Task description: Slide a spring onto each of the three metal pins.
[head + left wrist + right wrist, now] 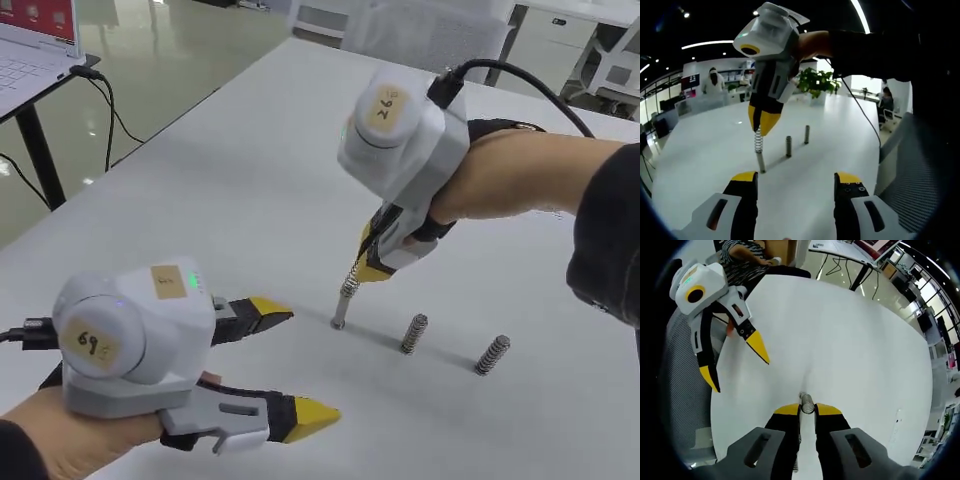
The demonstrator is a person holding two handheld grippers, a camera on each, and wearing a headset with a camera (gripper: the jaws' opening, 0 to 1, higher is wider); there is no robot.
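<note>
Three metal pins stand in a row on the white table point(230, 180). The middle pin point(414, 333) and the right pin point(492, 354) each carry a spring. My right gripper point(368, 265) is shut on a third spring point(348, 286), whose lower end is over the top of the left pin point(340, 316). The left gripper view shows the same spring point(758, 140) on the pin point(761, 163), under the right gripper point(761, 124). In the right gripper view the spring point(806, 403) sits between the closed jaws. My left gripper point(295, 362) is open and empty, a short way left of the pins.
A laptop point(30, 40) sits on a side desk at the far left, with a cable point(105, 95) hanging from it. A chair point(430, 30) stands beyond the table's far edge. A seated person point(745, 252) and a potted plant point(815, 82) are in the background.
</note>
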